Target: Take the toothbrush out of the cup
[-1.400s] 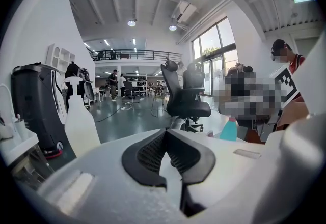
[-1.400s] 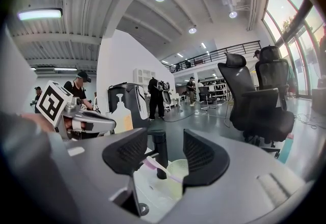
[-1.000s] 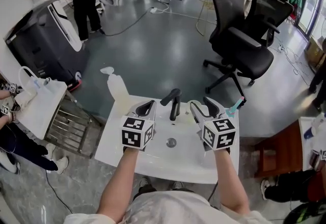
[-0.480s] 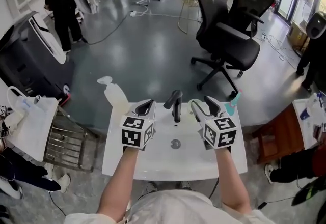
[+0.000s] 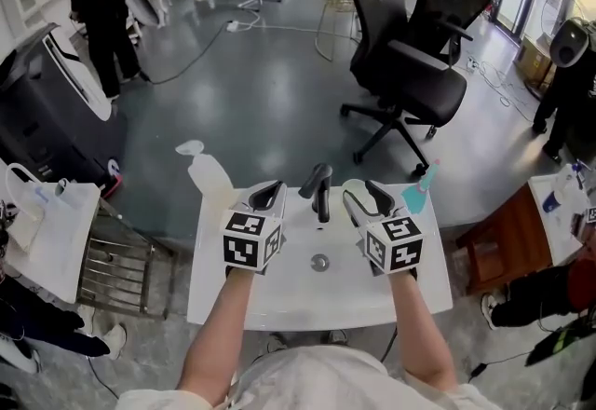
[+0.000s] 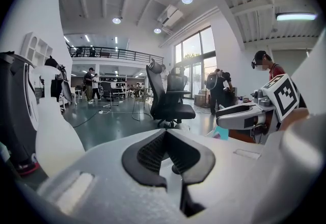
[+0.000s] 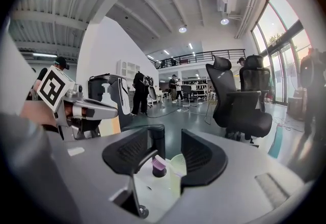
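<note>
In the right gripper view a pale green cup [image 7: 178, 166] stands on the white sink [image 5: 307, 292] by the black faucet [image 7: 155, 139]. A toothbrush with a purple head [image 7: 159, 166] pokes out of the cup to the left. My right gripper [image 7: 165, 135] is open, and the cup and brush lie beyond the gap between its pads. In the head view my right gripper [image 5: 365, 190] hovers right of the faucet [image 5: 319, 186] and hides the cup. My left gripper [image 5: 266, 191] hangs left of the faucet, its pads [image 6: 153, 154] shut on nothing.
A soap dispenser [image 5: 207, 177] stands at the sink's back left corner and a teal object [image 5: 416, 197] at its back right. A metal rack [image 5: 121, 259] is to the left, a wooden stand [image 5: 489, 250] to the right, and office chairs [image 5: 410, 73] behind. People stand at the room's edges.
The head view has shifted, so the room slides across the frame. Both grippers stay over the sink. The right one has edged slightly left, toward the faucet.
</note>
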Motion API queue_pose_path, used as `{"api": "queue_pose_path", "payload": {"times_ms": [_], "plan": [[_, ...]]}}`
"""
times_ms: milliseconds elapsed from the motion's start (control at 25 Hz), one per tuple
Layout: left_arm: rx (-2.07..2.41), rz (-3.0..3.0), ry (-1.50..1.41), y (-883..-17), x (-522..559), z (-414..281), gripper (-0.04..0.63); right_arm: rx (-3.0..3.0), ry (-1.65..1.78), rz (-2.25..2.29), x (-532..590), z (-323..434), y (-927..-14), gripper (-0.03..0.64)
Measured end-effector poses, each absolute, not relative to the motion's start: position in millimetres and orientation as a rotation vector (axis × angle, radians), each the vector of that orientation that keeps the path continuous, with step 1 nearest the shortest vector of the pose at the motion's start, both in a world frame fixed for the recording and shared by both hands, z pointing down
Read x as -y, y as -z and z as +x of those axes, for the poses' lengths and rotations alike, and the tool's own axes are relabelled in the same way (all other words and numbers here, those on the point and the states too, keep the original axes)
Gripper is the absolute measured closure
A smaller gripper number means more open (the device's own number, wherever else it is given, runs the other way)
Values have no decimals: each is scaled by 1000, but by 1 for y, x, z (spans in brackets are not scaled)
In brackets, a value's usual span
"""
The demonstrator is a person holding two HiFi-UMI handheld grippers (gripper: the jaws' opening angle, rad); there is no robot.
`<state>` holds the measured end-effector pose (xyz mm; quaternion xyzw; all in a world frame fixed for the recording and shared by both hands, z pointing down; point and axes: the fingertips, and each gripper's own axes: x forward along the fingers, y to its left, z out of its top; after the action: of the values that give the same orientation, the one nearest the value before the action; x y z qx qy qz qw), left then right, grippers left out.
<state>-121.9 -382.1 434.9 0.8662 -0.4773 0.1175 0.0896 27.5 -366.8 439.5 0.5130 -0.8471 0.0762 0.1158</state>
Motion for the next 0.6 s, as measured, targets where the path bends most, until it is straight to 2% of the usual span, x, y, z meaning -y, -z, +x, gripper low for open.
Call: {"api": "queue_pose_path", "payload": {"times_ms": [600], "plan": [[1463, 2550, -353, -437, 376, -136, 591, 2404, -233, 1416, 364, 19, -487, 422]]}}
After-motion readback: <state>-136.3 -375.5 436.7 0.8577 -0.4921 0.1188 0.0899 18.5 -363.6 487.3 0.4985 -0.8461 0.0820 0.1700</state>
